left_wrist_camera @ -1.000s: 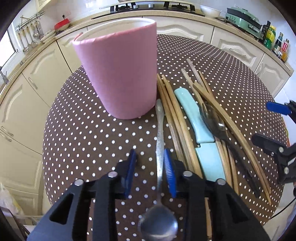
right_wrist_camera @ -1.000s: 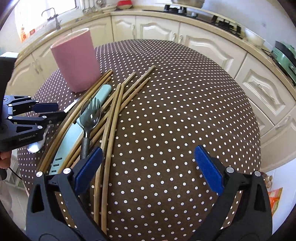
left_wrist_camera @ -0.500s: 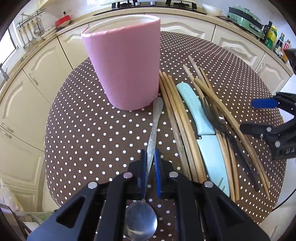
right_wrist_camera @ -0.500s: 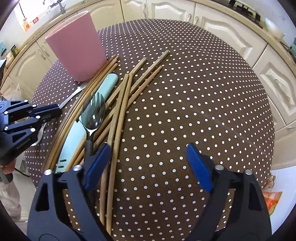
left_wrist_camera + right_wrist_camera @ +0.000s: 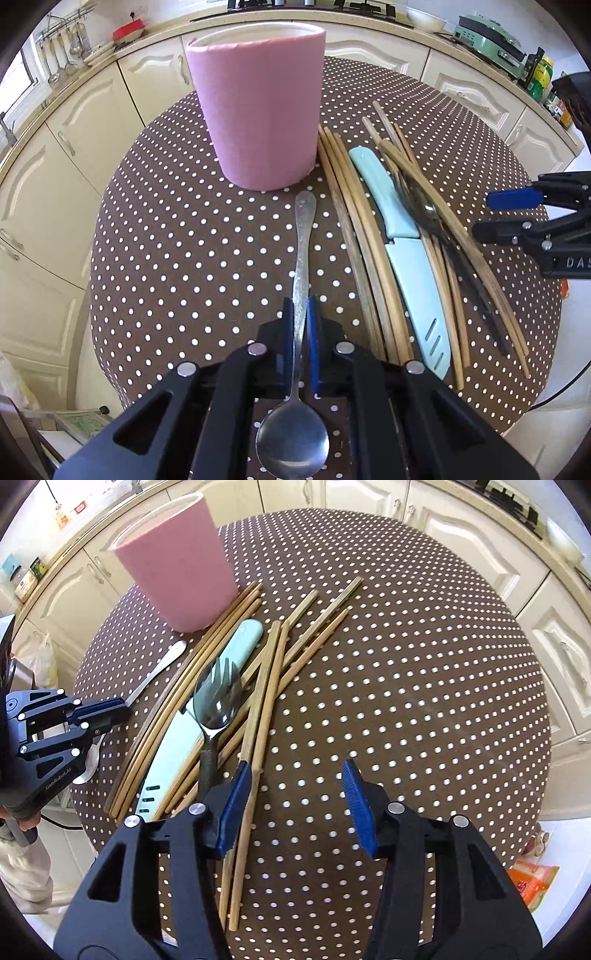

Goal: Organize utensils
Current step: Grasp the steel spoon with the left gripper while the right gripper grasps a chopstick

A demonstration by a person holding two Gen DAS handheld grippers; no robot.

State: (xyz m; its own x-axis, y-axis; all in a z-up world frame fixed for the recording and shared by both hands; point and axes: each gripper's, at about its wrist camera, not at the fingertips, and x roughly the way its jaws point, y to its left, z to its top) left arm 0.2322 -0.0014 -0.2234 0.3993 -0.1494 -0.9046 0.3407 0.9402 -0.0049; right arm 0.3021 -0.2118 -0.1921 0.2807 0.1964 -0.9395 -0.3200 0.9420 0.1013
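My left gripper [image 5: 299, 314] is shut on the handle of a metal spoon [image 5: 304, 229], whose bowl lies back between the fingers. The spoon's handle tip points at a pink cup [image 5: 258, 107] standing upright on the dotted table. To the right lie several wooden chopsticks [image 5: 347, 221], a light-blue knife [image 5: 399, 236] and a dark-handled fork [image 5: 218, 701]. My right gripper [image 5: 295, 779] hovers over the near ends of the chopsticks [image 5: 258, 731], its jaws closing. Two chopsticks run just inside its left finger, and the pads are not pressing on them.
The round table with a brown polka-dot cloth [image 5: 406, 701] has bare cloth to the right of the utensils. Cream kitchen cabinets [image 5: 55, 147] curve round behind it. A hand holding the left gripper [image 5: 122, 709] shows at the left edge.
The left jaws closed onto the spoon handle and moved nearer the cup. The right jaws narrowed from wide open to about half, and that gripper tipped down over the chopsticks.
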